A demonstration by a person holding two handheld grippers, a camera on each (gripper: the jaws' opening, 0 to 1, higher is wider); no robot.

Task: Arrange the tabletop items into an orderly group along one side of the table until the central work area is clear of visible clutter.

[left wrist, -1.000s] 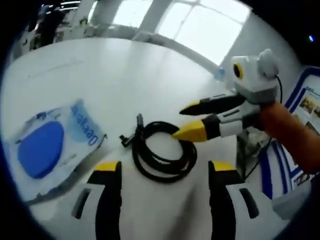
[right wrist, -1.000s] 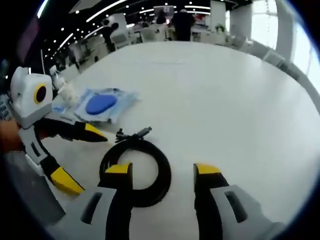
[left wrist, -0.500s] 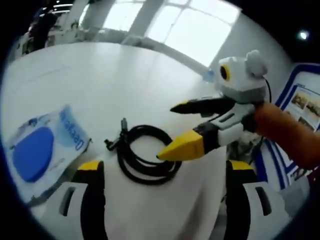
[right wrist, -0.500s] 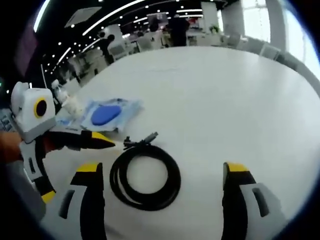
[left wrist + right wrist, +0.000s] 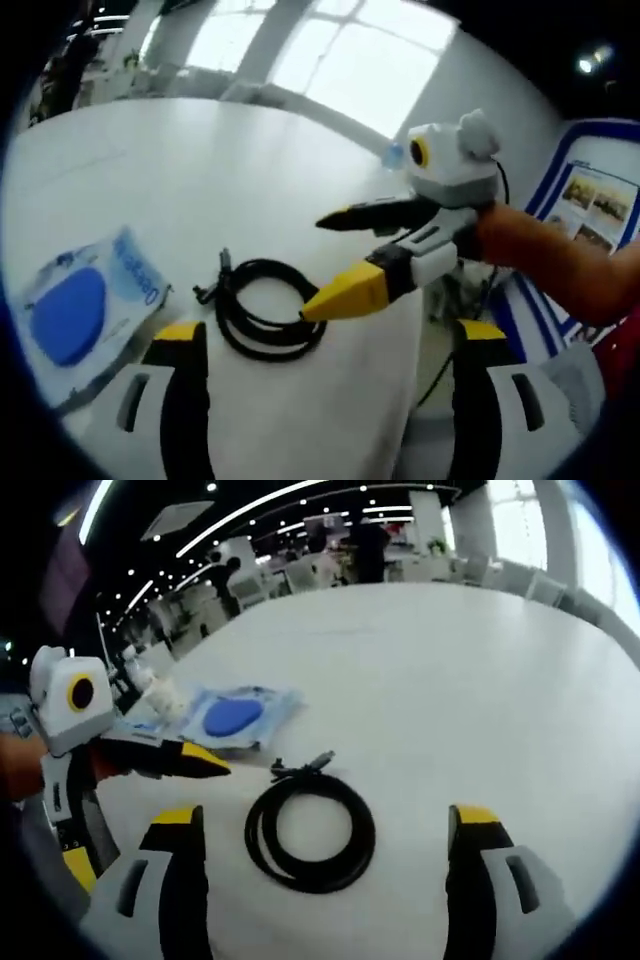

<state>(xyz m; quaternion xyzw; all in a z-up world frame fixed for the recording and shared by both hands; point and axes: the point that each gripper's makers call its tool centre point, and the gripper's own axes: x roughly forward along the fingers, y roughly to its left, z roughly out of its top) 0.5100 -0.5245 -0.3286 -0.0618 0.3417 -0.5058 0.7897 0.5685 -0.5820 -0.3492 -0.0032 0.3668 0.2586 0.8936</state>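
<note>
A blue-disc packet (image 5: 232, 716) lies toward the white table (image 5: 480, 680)'s left edge, the coiled black cable (image 5: 311, 832) beside it. Both the left gripper (image 5: 325, 345) and right gripper (image 5: 322, 830) have drawn back, jaws spread wide, leaving the cable unmoved and still cluttering the centre.

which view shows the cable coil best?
Right gripper view: the cable lies whole and unblocked between its open tongs. In the left gripper view the right tongs cross in front of the cable, hiding part of it.
</note>
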